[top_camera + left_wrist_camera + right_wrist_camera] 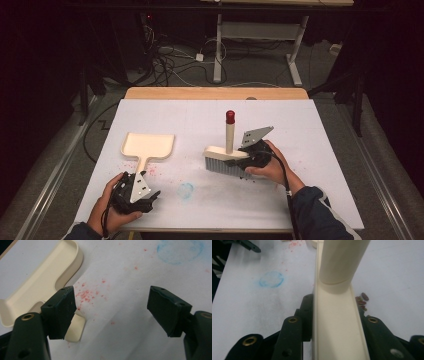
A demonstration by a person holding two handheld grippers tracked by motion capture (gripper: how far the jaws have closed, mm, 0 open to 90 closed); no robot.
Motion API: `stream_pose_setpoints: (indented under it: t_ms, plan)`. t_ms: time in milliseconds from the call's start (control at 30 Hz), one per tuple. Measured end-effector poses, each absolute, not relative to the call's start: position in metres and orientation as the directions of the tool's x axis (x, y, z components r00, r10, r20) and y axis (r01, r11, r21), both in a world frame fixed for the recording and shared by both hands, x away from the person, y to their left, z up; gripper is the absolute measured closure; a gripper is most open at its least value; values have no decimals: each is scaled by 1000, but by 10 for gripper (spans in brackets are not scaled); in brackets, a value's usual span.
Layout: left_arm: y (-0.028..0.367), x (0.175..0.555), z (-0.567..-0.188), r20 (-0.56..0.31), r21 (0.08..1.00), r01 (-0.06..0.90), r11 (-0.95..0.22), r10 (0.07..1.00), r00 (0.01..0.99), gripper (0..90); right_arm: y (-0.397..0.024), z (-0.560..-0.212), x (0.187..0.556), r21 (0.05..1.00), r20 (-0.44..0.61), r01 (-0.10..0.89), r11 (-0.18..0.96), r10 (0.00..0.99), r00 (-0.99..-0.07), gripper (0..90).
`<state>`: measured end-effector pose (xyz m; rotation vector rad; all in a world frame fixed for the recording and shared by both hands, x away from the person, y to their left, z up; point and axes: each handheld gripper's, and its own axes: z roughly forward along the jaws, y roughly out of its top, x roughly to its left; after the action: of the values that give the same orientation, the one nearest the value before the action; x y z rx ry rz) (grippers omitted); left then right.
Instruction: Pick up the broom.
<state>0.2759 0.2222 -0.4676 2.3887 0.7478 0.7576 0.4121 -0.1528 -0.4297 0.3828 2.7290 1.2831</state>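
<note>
- Sweeping is the step in hand, I judge: the right gripper (246,159) is clamped on the cream block of the brush (226,159), which stands on its bristles on the white table (320,150), well to the right of the dustpan (148,146).
- Left gripper (145,197), jaws wide apart and holding nothing, sits just short of the dustpan's handle.
- Red crumbs (362,300) lie beside the brush; pink specks (86,293) dust the table just beside the dustpan.
- Next likely needs the left jaws closing on that handle, then the brush drawn toward the dustpan.
</note>
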Motion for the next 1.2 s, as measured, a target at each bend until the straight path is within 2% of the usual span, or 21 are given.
stream_pose_setpoints:
  t_ms: [100, 367, 733, 967, 1200]
  plan:
    - [223, 276, -468, 349, 614, 344, -710, 635, 689, 223, -162, -417, 408, 794, 6, 191, 577, 307, -952, 674]
    - [225, 274, -466, 350, 619, 342, -707, 638, 686, 223, -183, -400, 388, 819, -1, 169, 548, 297, -955, 674]
    - [223, 275, -467, 350, 614, 341, -712, 632, 692, 223, -203, -430, 358, 780, 38, 133, 611, 166, -985, 675]
    - [220, 276, -468, 349, 606, 341, -719, 625, 698, 223, -206, -443, 379, 799, 37, 122, 588, 154, -987, 674]
    - [218, 278, -470, 344, 596, 346, -724, 620, 705, 223, -191, -444, 406, 805, 0, 82, 588, 138, -990, 673]
